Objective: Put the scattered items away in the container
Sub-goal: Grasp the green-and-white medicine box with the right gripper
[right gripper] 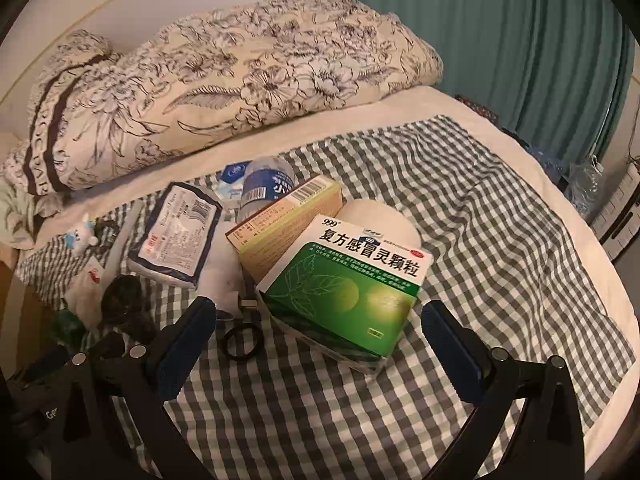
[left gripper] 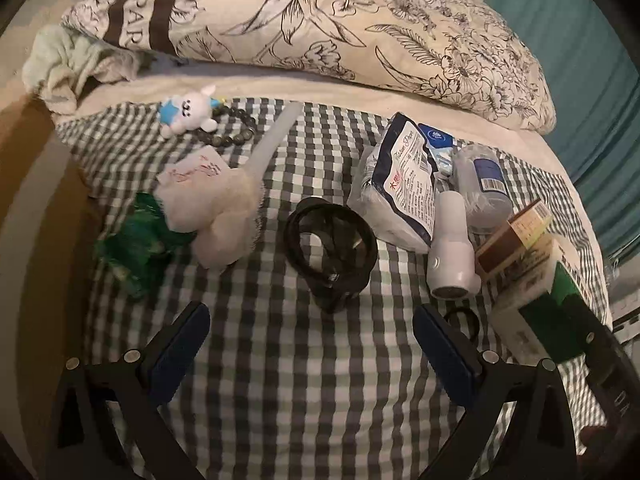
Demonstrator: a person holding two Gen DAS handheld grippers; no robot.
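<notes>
- Both jaws of the left hand-held gripper (left gripper: 312, 336) stand apart, empty, over the bed (left gripper: 280, 380); the coiled black cable (left gripper: 331, 249) lies mid-bed and could uncoil if pinched by one loop.
- Right hand-held gripper (right gripper: 318, 334) gapes empty around the green medicine box (right gripper: 352, 292), which leans on other items near the bed's middle; nudging it may topple the pile. No container shows.

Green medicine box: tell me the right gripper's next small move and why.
Probably ease the right gripper forward and down so its fingers straddle the green medicine box. Both jaws stand wide open and empty, and the box lies directly ahead between them, stacked on other boxes, the nearest item. No container shows in either view.
</notes>
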